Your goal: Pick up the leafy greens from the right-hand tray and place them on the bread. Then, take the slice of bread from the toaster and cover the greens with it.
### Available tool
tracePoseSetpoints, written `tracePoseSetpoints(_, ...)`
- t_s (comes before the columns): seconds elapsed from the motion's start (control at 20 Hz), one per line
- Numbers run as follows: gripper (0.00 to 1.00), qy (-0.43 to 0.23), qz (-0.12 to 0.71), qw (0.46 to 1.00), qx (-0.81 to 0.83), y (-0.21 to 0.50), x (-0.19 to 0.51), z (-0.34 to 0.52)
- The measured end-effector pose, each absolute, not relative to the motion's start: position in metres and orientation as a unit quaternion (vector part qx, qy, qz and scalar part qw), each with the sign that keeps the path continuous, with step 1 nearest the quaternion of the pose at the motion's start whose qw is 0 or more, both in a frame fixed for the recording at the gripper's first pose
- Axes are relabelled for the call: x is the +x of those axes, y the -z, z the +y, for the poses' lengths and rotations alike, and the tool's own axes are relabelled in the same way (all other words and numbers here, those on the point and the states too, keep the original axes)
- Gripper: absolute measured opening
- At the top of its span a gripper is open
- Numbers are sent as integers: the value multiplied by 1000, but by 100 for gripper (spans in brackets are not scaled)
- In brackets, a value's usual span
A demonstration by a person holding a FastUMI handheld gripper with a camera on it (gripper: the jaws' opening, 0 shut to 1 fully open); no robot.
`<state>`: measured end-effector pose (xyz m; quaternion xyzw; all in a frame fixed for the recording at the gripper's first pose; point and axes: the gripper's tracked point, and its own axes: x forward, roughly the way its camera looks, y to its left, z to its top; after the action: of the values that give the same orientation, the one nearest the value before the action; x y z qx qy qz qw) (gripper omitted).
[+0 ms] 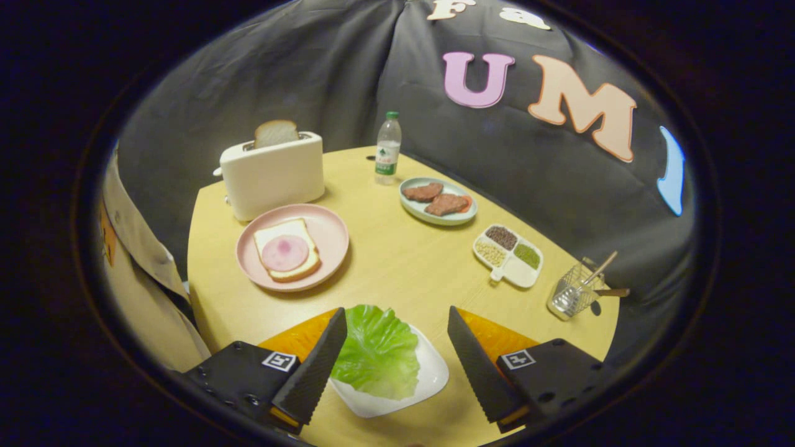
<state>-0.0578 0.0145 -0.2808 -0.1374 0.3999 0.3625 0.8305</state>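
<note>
While the gripper (397, 360) hangs spread over the leafy greens (379, 351) at lower centre, nothing is moved yet.

Soft even light, fisheye-warped edges.

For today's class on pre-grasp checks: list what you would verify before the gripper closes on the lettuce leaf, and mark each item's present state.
1. Gripper fingers spread wide: ok.
2. Green lettuce leaf lies between the fingers, on the white square tray: ok.
3. Fingers touching the leaf: cannot tell.
4. Bread slice topped with pink ham lies face up on the pink round plate: ok.
5. Second bread slice stands in the white toaster: ok.
6. Yellow table between tray and plate unobstructed: ok.
</note>
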Motion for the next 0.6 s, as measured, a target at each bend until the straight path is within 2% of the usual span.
tracePoseSetpoints(0.6, 100, -389, 501, 757, -156, 361, -90, 7)
